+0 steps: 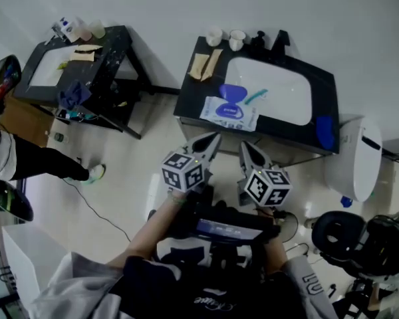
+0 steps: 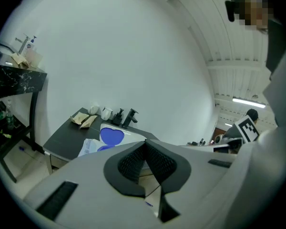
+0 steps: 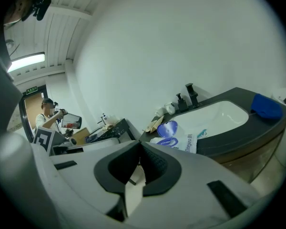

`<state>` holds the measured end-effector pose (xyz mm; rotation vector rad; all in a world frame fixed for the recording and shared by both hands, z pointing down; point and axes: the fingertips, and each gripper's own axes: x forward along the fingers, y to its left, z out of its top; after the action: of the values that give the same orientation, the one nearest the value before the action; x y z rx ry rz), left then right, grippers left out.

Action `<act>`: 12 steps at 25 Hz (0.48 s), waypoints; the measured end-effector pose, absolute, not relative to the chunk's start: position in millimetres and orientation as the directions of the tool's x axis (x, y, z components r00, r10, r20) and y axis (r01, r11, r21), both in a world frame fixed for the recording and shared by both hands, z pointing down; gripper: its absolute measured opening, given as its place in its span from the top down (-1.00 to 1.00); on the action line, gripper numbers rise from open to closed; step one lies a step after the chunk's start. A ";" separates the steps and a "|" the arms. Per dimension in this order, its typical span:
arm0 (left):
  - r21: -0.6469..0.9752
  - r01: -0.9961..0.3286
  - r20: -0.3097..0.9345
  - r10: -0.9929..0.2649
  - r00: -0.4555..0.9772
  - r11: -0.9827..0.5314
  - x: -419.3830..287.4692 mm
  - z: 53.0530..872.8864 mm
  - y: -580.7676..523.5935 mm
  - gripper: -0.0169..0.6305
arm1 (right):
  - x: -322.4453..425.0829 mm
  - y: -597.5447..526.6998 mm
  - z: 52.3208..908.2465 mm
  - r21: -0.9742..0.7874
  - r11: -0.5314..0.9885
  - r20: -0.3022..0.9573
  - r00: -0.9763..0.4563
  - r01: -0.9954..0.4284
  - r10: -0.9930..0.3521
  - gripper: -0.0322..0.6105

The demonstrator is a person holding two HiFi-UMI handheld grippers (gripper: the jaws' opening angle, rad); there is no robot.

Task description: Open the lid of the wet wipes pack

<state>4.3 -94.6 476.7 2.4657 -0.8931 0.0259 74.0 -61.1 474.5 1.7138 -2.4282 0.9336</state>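
The wet wipes pack [image 1: 229, 111] lies flat on the black counter [image 1: 193, 95], left of the white basin. Its blue lid [image 1: 233, 93] stands flipped up, over a blue oval on the pack's top. My left gripper [image 1: 213, 140] and right gripper [image 1: 247, 148] hover side by side over the floor in front of the counter, both shut and empty, short of the pack. The left gripper view shows the pack [image 2: 88, 147] and lid [image 2: 111, 135] beyond the shut left gripper [image 2: 145, 144]. In the right gripper view the pack [image 3: 178, 141] and lid [image 3: 168, 128] lie past the right gripper [image 3: 139, 147].
The basin [image 1: 272, 92] holds a teal item [image 1: 256, 97]. A blue cloth [image 1: 324, 131] lies at the counter's right end, two cups [image 1: 215, 36] and a black faucet [image 1: 279, 42] at the back, brown paper [image 1: 206, 64] at left. A second cluttered table [image 1: 80, 62] and a person's leg [image 1: 26, 158] are further left.
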 end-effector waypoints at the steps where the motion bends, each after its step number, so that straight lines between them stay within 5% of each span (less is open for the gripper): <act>1: 0.463 -0.609 0.188 -0.601 0.777 -0.644 6.5 477.2 -85.0 0.93 | 75.5 -51.5 474.6 -0.448 0.225 0.351 -0.401 -0.865 -0.846 0.88; 12: 0.452 -0.659 0.241 -0.629 0.739 -0.601 19.6 494.0 -6.6 0.93 | 79.3 14.6 488.5 -0.449 0.297 0.348 -0.471 -0.843 -0.811 0.88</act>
<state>19.6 -6.6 494.0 2.4175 -0.9732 0.0775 79.3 14.6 488.5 1.5865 -2.4857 0.9148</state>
